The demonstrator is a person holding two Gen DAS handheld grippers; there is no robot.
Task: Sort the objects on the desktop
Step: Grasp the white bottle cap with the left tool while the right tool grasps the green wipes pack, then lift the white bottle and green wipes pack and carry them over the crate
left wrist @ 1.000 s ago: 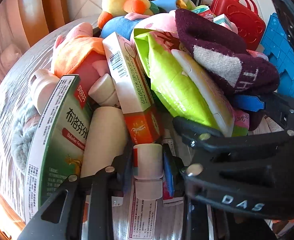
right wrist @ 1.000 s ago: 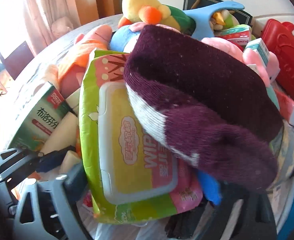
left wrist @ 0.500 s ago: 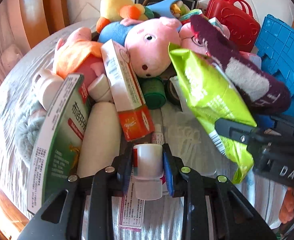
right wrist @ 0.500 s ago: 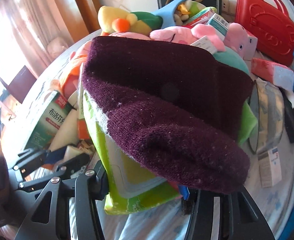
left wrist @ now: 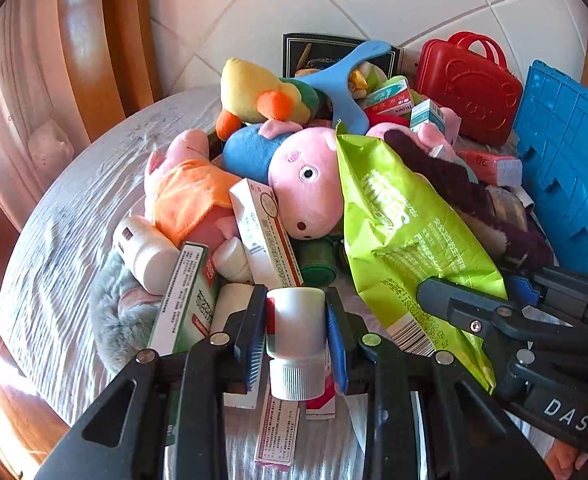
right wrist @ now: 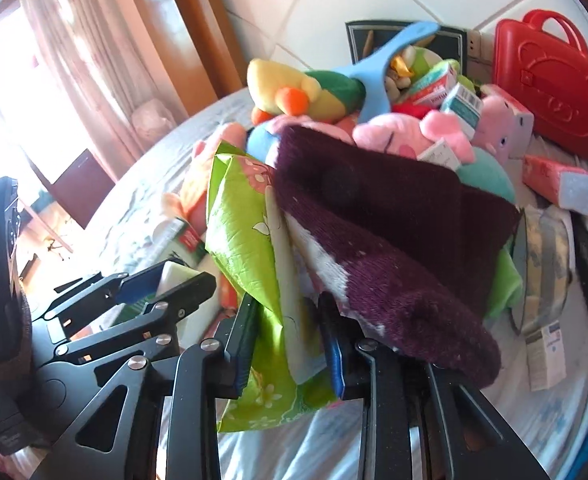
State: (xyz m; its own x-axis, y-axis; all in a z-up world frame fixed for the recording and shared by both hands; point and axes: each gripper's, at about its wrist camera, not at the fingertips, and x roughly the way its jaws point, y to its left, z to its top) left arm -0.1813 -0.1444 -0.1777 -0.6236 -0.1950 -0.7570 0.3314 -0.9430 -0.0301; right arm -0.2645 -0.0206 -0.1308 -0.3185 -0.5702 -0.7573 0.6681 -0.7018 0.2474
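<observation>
The left gripper point(left wrist: 296, 338) is clenched on a small white bottle point(left wrist: 296, 334), held clear above the table point(left wrist: 65, 248) in front of the pink pig plush point(left wrist: 306, 188). Left of the pig lies an orange-and-white medicine box point(left wrist: 263, 232); behind it sits a yellow duck plush point(left wrist: 259, 94). Right of the pig, the right gripper point(right wrist: 289, 350), whose jaws have just been closing, grasps a green wet-wipes pack point(right wrist: 249, 240) with a maroon sock point(right wrist: 394, 236) draped over it. Farther right stands a red toy suitcase point(left wrist: 468, 88).
</observation>
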